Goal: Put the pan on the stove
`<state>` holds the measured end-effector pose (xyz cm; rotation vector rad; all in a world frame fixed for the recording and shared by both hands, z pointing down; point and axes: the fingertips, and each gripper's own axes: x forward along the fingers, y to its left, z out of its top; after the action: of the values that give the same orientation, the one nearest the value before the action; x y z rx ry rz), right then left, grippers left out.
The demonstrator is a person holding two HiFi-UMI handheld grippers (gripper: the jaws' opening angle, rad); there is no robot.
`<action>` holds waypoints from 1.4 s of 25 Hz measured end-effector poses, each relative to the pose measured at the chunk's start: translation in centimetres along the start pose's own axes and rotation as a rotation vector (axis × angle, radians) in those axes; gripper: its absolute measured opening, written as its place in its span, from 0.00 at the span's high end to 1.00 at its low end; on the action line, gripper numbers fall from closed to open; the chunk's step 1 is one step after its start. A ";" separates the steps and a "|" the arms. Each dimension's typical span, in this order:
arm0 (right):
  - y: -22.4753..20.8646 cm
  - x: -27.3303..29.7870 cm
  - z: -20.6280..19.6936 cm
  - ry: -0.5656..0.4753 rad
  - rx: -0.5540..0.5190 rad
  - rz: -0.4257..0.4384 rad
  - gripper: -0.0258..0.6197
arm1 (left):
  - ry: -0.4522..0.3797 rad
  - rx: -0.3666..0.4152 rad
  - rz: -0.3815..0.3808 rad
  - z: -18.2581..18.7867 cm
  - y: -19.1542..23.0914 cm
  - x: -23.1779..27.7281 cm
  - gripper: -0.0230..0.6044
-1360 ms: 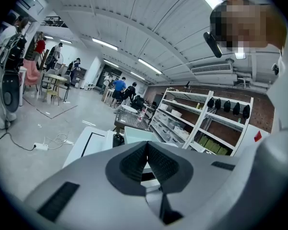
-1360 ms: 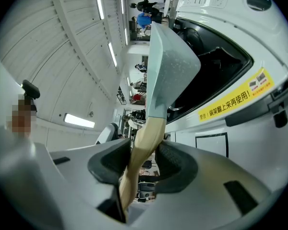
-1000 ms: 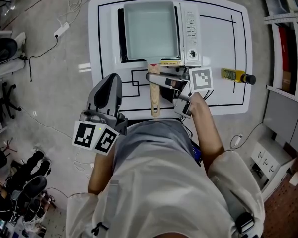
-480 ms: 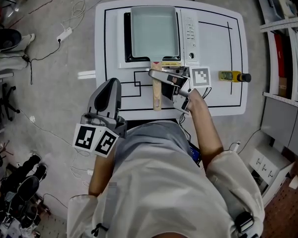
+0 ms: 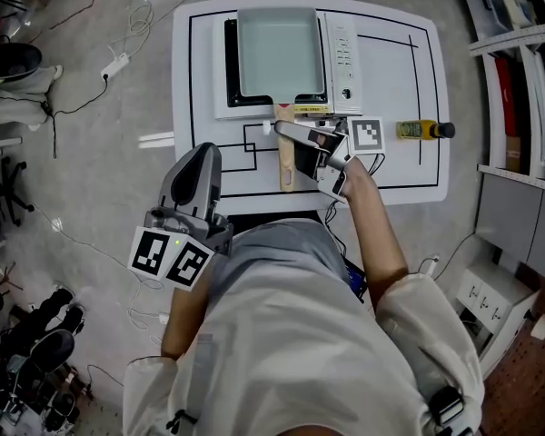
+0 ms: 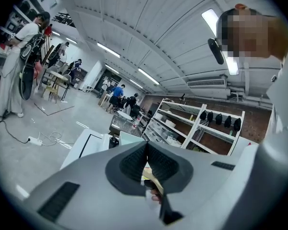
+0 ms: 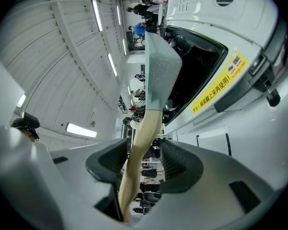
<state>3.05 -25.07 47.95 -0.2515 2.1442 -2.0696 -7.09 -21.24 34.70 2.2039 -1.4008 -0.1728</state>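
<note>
One pan (image 5: 277, 53) is sitting on the stove (image 5: 345, 48) at the far edge of the table (image 5: 391, 80), its wooden handle (image 5: 285, 157) pointing toward the near edge. The right gripper (image 5: 286, 134) is straddling that handle with jaws that have just been opening (pads apart, not squeezing). The left gripper (image 5: 200, 157) is hanging off the near edge, jaws together and empty.

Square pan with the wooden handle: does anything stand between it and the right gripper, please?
Nothing visible does: the right gripper has the wooden handle of the pale green square pan between its open jaws, which have just been opening.
</note>
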 end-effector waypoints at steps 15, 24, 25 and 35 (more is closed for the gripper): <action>0.3 -3.6 -0.1 -0.140 -0.024 -0.028 0.65 | 0.007 -0.008 -0.008 -1.2 0.3 -2.2 0.95; 0.9 -6.0 -0.8 -0.195 -0.105 -0.112 0.65 | 0.012 -0.013 -0.029 -2.1 -0.1 -3.6 0.95; 1.1 -6.1 -0.9 -0.198 -0.120 -0.120 0.65 | 0.011 -0.013 -0.032 -2.0 -0.3 -3.7 0.95; 2.9 -8.6 -2.3 -0.242 -0.283 -0.238 0.69 | -0.007 -0.010 -0.061 -1.9 -1.8 -5.7 0.95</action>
<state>10.87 -20.78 45.06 -0.7829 2.3379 -1.7243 -7.54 -14.96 34.52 2.2414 -1.3336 -0.2085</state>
